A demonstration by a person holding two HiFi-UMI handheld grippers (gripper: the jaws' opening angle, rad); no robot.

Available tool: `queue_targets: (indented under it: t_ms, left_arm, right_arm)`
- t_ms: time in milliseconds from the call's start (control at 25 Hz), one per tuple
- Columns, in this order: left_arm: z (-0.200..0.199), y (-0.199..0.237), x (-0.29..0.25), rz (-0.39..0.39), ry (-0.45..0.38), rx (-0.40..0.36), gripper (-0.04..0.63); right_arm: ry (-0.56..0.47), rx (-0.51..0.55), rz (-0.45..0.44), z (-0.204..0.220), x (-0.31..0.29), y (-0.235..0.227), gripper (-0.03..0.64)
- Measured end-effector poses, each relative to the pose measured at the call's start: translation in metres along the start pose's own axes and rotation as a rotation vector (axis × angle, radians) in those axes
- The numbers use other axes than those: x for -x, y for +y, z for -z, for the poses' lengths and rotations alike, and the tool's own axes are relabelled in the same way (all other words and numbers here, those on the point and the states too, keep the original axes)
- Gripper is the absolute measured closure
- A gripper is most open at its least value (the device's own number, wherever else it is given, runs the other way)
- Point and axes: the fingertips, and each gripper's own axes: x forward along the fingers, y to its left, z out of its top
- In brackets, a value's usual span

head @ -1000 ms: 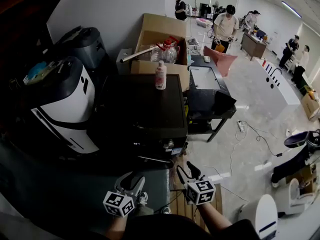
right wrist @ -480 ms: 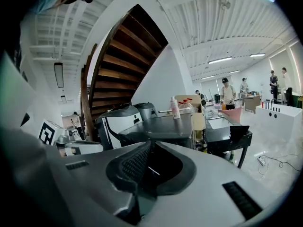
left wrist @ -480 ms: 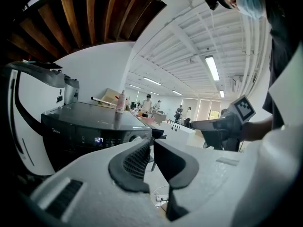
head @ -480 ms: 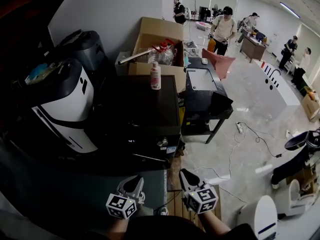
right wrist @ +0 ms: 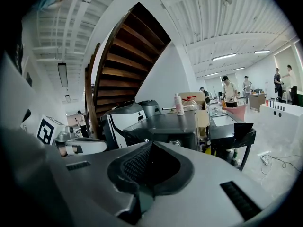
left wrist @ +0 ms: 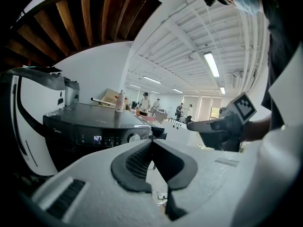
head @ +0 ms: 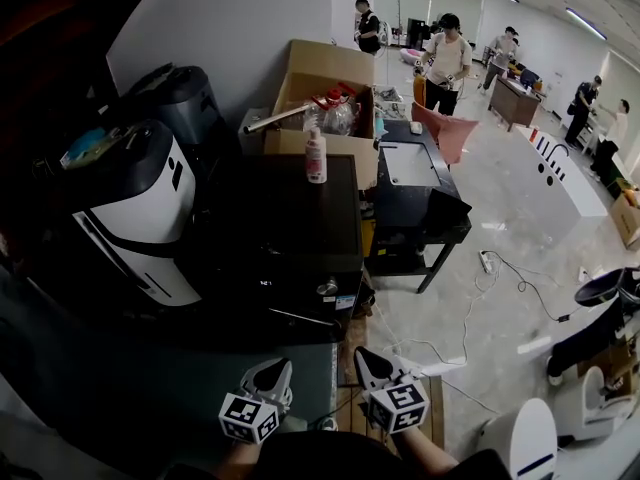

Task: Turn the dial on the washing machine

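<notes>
The dark washing machine point(head: 290, 233) stands ahead of me, and its silver dial point(head: 327, 288) sits at the right end of the front panel. The same dial point(left wrist: 135, 137) shows beside a lit display in the left gripper view, and the dial point(right wrist: 175, 143) shows just past the jaws in the right gripper view. My left gripper point(head: 270, 374) and right gripper point(head: 366, 362) hang side by side low in the head view, well short of the machine. Both are shut with nothing between the pads. From the left gripper point(left wrist: 152, 144) I see the right gripper off to the right.
A pink-capped bottle point(head: 316, 156) stands on the machine's lid. A white-and-black appliance point(head: 140, 208) is at its left, a cardboard box point(head: 325, 78) behind it, a black table point(head: 415, 193) at its right. Cables point(head: 480, 288) trail on the floor. Several people stand far back.
Both grippers' jaws have closed from open to shut, with nothing taken. The grippers stayed low in front of the machine, and the head view shifted slightly.
</notes>
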Motion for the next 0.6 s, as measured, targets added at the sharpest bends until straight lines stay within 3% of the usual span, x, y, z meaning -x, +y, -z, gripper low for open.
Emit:
queue_targets:
  t_ms: [600]
  left_arm:
    - [-0.0021,-0.0041,0.0014,-0.008,-0.004,-0.007,0.584]
  right_arm:
    - [0.006,0.020,-0.014,0.0001,-0.0022,0.0018,0.617]
